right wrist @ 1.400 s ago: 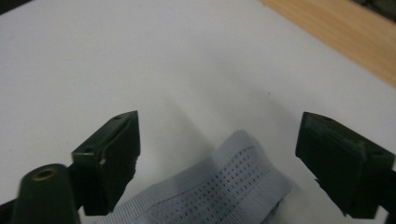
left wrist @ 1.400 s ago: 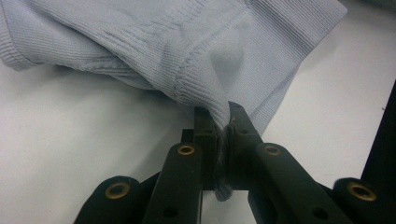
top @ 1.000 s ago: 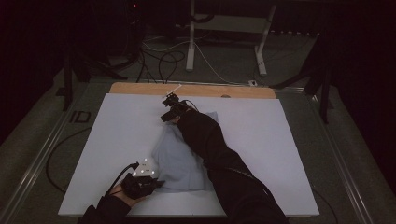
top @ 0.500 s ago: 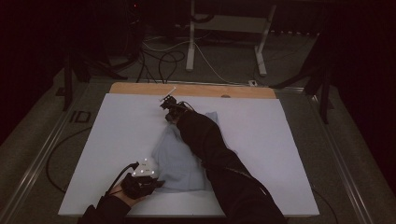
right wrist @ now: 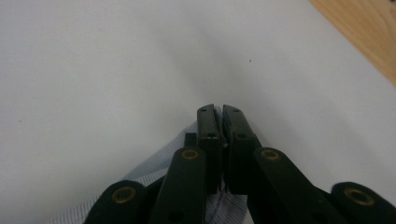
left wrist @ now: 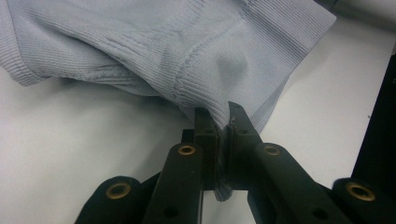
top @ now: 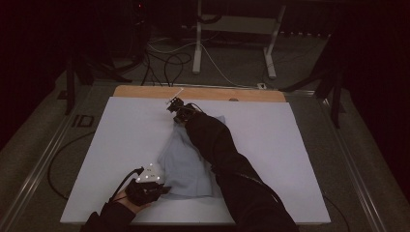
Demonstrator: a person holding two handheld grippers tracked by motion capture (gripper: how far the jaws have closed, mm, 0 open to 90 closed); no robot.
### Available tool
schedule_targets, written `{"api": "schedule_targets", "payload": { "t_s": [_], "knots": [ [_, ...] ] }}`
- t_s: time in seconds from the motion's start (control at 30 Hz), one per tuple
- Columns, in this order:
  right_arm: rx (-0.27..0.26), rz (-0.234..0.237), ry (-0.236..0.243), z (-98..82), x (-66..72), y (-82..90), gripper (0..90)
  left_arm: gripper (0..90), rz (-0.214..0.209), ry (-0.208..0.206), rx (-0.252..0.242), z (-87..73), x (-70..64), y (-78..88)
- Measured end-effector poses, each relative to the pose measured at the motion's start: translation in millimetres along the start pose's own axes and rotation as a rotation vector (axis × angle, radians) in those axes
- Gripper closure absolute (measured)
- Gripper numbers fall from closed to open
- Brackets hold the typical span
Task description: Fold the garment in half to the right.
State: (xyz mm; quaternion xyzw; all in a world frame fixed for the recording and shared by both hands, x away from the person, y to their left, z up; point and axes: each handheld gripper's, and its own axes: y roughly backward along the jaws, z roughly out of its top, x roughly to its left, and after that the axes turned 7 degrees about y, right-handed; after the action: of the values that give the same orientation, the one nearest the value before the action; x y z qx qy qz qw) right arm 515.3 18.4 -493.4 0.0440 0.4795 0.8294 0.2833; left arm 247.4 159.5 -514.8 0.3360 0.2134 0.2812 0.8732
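A pale blue ribbed garment (top: 186,162) lies crumpled mid-bench (top: 300,159), stretching from near the front edge toward the far edge, the left hand-held gripper (left wrist: 223,116) pinching its ribbed hem near the front and the right hand-held gripper (right wrist: 218,112) pressed together on its far corner

The ribbed garment (left wrist: 154,51) is pale blue. The sheet (top: 121,140) under it is white, and a light brown wooden strip (top: 145,92) runs along the sheet's far edge. Both grippers' jaws are black with brass-coloured rivets.
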Motion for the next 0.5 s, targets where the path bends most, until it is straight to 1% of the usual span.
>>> {"api": "schedule_targets", "payload": {
  "t_s": [0.1, 0.2, 0.5],
  "knots": [
    [-0.006, 0.001, 0.012, 0.8, -0.4, 4.7, 87.4, 87.2, -0.005, -0.005, -0.003, 1.2, 0.1, 1.4],
    [-0.022, 0.006, 0.010, -0.4, -1.5, 9.0, 87.4, 87.3, -0.001, -0.003, -0.007, 1.8, -1.3, 2.4],
    [-0.054, 0.010, 0.016, -1.3, -4.3, 24.5, 87.4, 87.3, -0.005, -0.031, 0.005, 5.6, -4.4, 4.2]
  ]
}}
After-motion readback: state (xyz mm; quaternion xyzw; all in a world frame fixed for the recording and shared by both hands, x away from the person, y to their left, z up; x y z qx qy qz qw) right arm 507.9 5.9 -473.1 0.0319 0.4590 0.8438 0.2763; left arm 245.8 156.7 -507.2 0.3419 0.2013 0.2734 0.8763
